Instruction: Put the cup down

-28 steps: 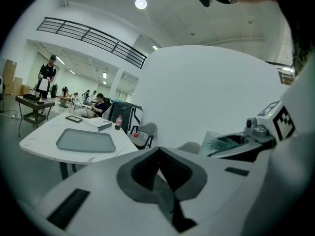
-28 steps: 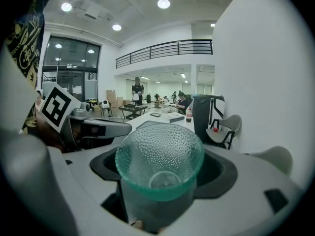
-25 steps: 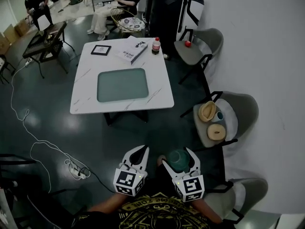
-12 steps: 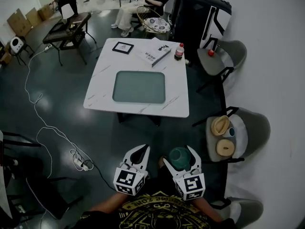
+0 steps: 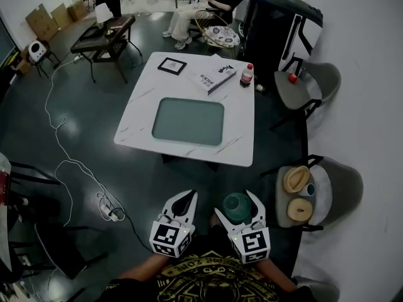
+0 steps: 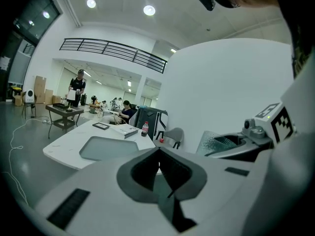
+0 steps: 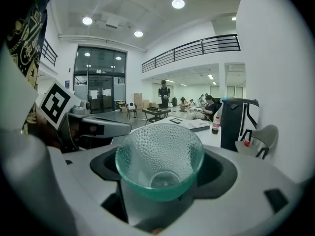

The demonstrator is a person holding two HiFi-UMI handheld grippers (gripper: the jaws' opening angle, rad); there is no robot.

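Observation:
A green dimpled glass cup point(image 7: 160, 161) sits between the jaws of my right gripper point(image 7: 160, 178), which is shut on it. In the head view the cup point(image 5: 237, 206) and right gripper point(image 5: 235, 205) hang low over the dark floor, well short of the white table point(image 5: 138, 115). The table carries a flat green tray point(image 5: 189, 121) at its middle. My left gripper point(image 5: 187, 196) is beside the right one, shut and empty, and its jaw tips meet in the left gripper view point(image 6: 159, 151).
A book point(image 5: 216, 79), a red-capped bottle point(image 5: 247, 75) and a small frame point(image 5: 171, 66) lie at the table's far edge. A grey chair point(image 5: 337, 190) with two hats point(image 5: 296, 179) stands right. A cable point(image 5: 63, 162) and power strip point(image 5: 108, 209) lie left. A person point(image 5: 201, 5) sits beyond.
The table and chairs have slid right and a little nearer in the head view. Both grippers keep the same pose, the cup still held in the right one.

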